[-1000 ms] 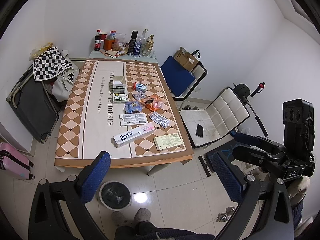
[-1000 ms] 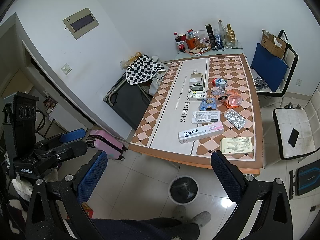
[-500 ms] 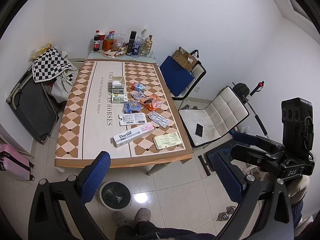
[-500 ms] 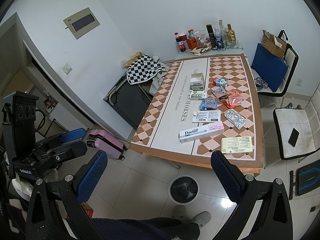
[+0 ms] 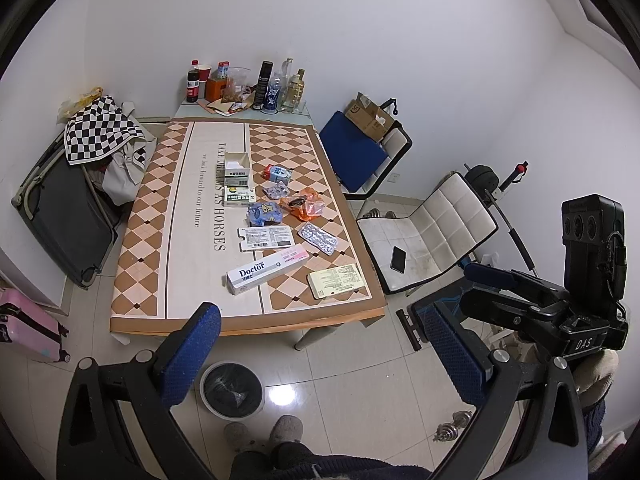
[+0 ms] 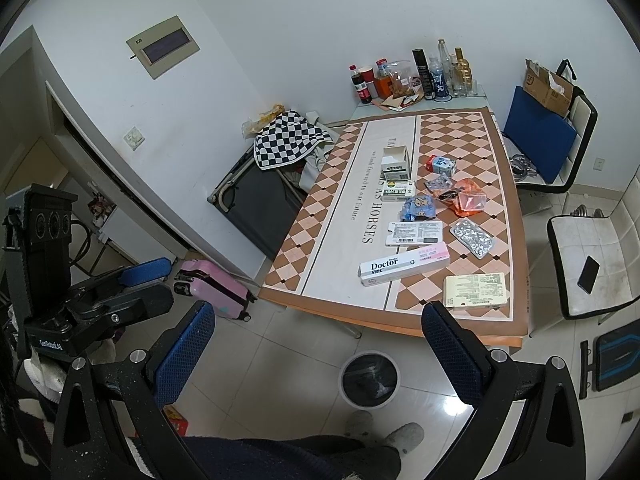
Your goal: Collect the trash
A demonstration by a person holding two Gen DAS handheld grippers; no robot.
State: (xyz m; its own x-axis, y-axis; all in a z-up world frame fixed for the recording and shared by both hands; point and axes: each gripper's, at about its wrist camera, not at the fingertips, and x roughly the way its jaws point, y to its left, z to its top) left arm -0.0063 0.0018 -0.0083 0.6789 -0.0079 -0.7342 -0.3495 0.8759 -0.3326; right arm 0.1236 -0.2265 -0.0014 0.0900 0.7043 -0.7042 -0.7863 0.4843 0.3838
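— Anything shifted in the last second?

— Barely. Both views have drifted a touch; the table [image 5: 140, 248] sits slightly higher in the left one than before. Nothing on it has moved.

— Go on, biggest first.

— The table, under a diamond-patterned cloth, fills the middle of the room. To its right stand a white padded chair [image 5: 448, 216] with a phone [image 5: 398, 259] lying on the seat, and farther back a blue-cushioned chair [image 5: 352, 152] carrying a cardboard box [image 5: 370, 118]. On the left a dark folded cot [image 5: 60, 216] leans at the wall with a checkered cloth [image 5: 100, 130] draped over it, and a pink suitcase [image 5: 28, 330] is on the floor nearby.

— And the bin?

— The round trash bin [image 5: 231, 389] stands on the tiles just off the table's near edge, by the person's slippers [image 5: 264, 436].

— The rubbish itself?

— All on the tabletop, well apart from both tools: a long Doctor toothpaste box [image 5: 266, 271] nearest the middle, a pale yellow packet [image 5: 337, 281] at the near right corner, a flat white leaflet card [image 5: 266, 238], a silver blister pack [image 5: 319, 238], an orange wrapper [image 5: 304, 206], a blue wrapper [image 5: 264, 214], and small boxes [image 5: 239, 184] farther back.

— The tongs?

— The left gripper [image 5: 320, 352] is spread wide, nothing between its blue pads; the right gripper [image 6: 320, 352] likewise gapes with nothing held. Both hang above the floor, short of the table.
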